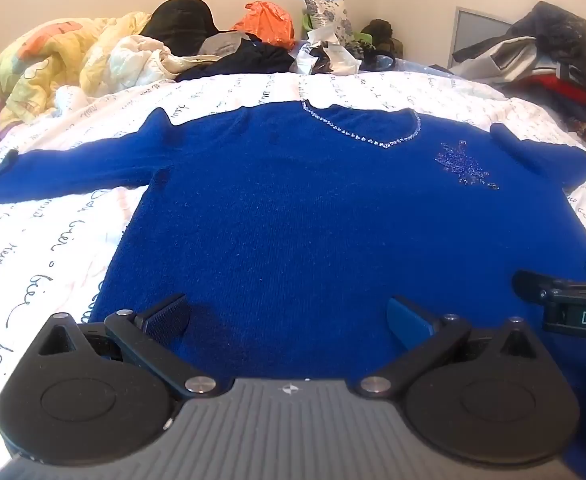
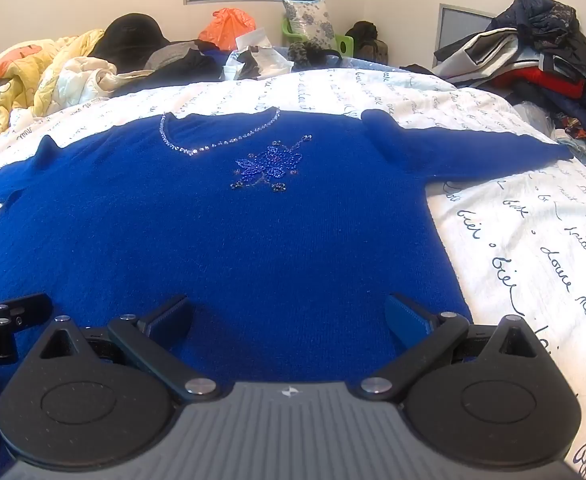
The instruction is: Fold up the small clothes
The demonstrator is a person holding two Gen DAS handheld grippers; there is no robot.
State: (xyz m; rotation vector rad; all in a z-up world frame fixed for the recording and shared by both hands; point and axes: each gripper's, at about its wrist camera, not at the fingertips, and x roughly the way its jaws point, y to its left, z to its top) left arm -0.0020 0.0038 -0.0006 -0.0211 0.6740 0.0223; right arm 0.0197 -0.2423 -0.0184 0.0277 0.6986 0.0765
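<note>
Sweater: a blue knit sweater [image 1: 293, 216] lies flat and face up on the bed, spread over the white bedsheet [image 1: 45, 248] printed with dark handwriting; its hem is toward the near edge of the bed, its neckline toward the far edge.
Sleeves: both stretch outward to the sides, the left sleeve [image 1: 53, 172] toward the left edge of the bed, the right sleeve [image 2: 473, 152] toward the right edge.
Trim: a sparkling beaded neckline [image 2: 213, 140] in a V, and a beaded flower [image 2: 271, 164] on the chest just below it.
Left gripper: the left gripper [image 1: 289, 316] hangs over the sweater's lower part near the hem, jaws spread wide apart, nothing between them but the cloth beneath; whether the fingers touch the knit cannot be told.
Right gripper: the right gripper [image 2: 289, 316] hangs over the lower part too, just beside the other one, jaws equally wide and holding nothing.
Far edge of bed: a yellow quilt [image 1: 53, 56], a black hat [image 1: 181, 16], an orange bag [image 2: 229, 24] and a floral pillow [image 2: 309, 16] are heaped there.
Right side: a pile of dark clothes [image 2: 533, 48] sits beyond the bed's far right corner.
</note>
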